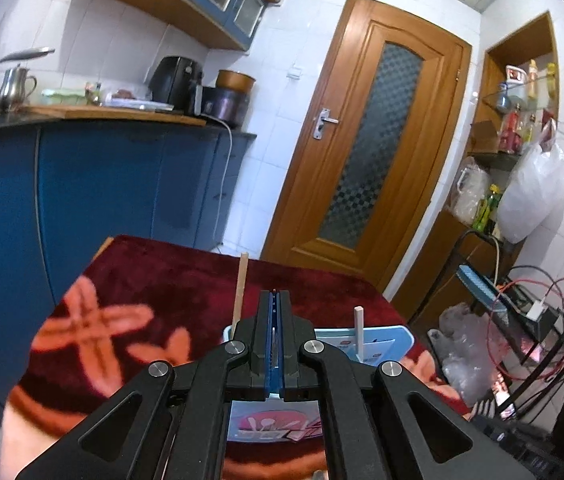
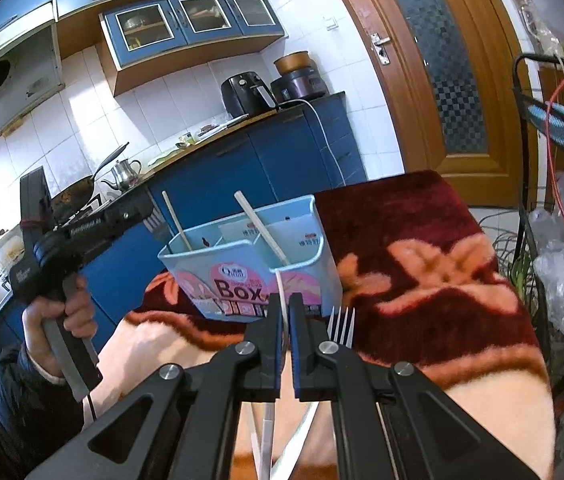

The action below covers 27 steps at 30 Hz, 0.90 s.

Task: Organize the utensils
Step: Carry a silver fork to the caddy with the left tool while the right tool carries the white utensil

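The right gripper is closed narrowly on a thin white stick, probably a chopstick, whose upper end points toward the light blue box just beyond it on the red patterned blanket. The left gripper is held above the near side of the same box; its jaws are pressed together and I cannot see anything between them except the blue pads. In the right view this left tool is lifted off to the left, well apart from the box.

The box already holds two chopsticks: one stands in the far left compartment and one leans across the middle toward the near right corner. A fork lies on the blanket just near the box, beside the right gripper, and more pale handles lie under it.

I think the main risk is the leaning chopstick, because it crosses the opening; the held stick may hit it and slide off, or land in the wrong compartment. The grip is thin, so the stick may also turn in the jaws. The box looks light and the blanket is soft, so a push on the near wall could tip it.

Behind are blue cupboards and a wooden door; nothing there blocks the way.
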Each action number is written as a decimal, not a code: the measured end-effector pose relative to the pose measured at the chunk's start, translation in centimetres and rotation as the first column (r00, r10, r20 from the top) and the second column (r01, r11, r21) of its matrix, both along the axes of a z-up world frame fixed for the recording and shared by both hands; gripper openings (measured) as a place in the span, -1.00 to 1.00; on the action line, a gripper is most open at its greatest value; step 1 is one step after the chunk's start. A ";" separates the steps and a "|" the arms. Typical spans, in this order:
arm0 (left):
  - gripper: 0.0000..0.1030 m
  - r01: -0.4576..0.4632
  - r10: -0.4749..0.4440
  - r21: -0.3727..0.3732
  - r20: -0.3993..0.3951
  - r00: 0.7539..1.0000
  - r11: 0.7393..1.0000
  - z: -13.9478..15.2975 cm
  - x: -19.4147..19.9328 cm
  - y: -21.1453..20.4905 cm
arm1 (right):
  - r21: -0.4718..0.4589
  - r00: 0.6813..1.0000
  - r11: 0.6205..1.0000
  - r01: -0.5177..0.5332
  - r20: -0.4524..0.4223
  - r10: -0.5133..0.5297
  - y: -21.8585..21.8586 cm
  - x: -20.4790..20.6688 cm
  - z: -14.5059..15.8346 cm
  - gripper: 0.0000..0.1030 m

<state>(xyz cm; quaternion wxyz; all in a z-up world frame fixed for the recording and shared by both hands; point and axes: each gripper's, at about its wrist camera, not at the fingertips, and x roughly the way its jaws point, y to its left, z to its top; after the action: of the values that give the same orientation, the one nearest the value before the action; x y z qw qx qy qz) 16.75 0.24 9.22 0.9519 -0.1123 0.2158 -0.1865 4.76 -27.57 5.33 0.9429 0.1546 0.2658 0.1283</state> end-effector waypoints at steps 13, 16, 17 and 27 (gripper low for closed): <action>-0.94 -0.014 0.013 0.013 0.049 0.999 1.000 -0.2 0.1 0.4 | -0.116 0.977 0.985 0.129 0.187 -0.106 1.3 4.7 6.1 -0.90; -0.94 -0.018 0.018 0.005 0.051 0.999 1.000 -0.3 0.3 0.8 | -0.142 0.959 0.975 0.172 0.249 -0.133 1.9 5.8 7.6 -0.90; -0.94 -0.020 0.020 0.006 0.052 0.998 1.000 -0.3 0.4 0.8 | -0.148 0.952 0.971 0.188 0.270 -0.143 2.1 6.2 8.1 -0.90; -0.90 -0.047 0.046 0.018 0.033 0.998 0.999 -1.1 1.2 1.1 | -0.312 0.958 0.926 0.211 0.254 -0.133 4.8 10.5 5.5 -0.90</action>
<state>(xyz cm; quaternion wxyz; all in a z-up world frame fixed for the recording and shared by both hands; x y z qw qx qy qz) 17.90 1.36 8.14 0.9603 -0.1055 0.1995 -0.1642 15.21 -22.76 10.83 0.9872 -0.0012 0.1589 0.0144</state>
